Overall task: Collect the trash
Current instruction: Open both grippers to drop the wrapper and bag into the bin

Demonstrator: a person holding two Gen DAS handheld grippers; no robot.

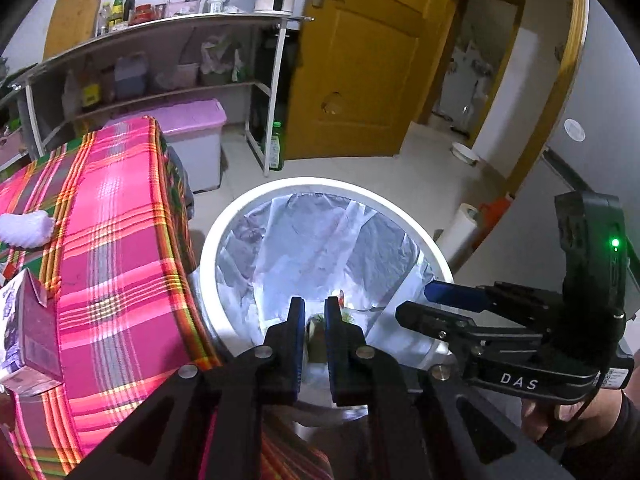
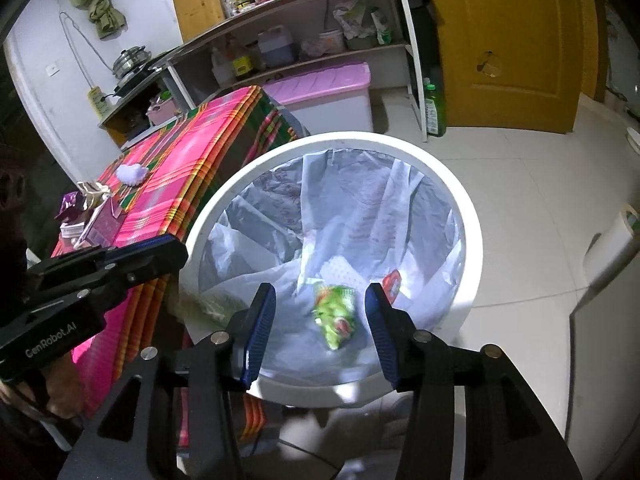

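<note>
While the right claw gapes empty above the bin, the left claw stands nearly closed.

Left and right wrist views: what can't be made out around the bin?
- Left wrist view: the scrap in the left gripper gap is hidden by its fingers; held or lying in the bin, unclear.
- Right wrist view: the green wrapper is blurred, its print unreadable.
- Right wrist view: a red item is half hidden behind the right gripper finger.

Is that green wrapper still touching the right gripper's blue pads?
Apart. The right wrist view shows the green wrapper in the bin, clear space separating it from both pads of the right gripper.
</note>
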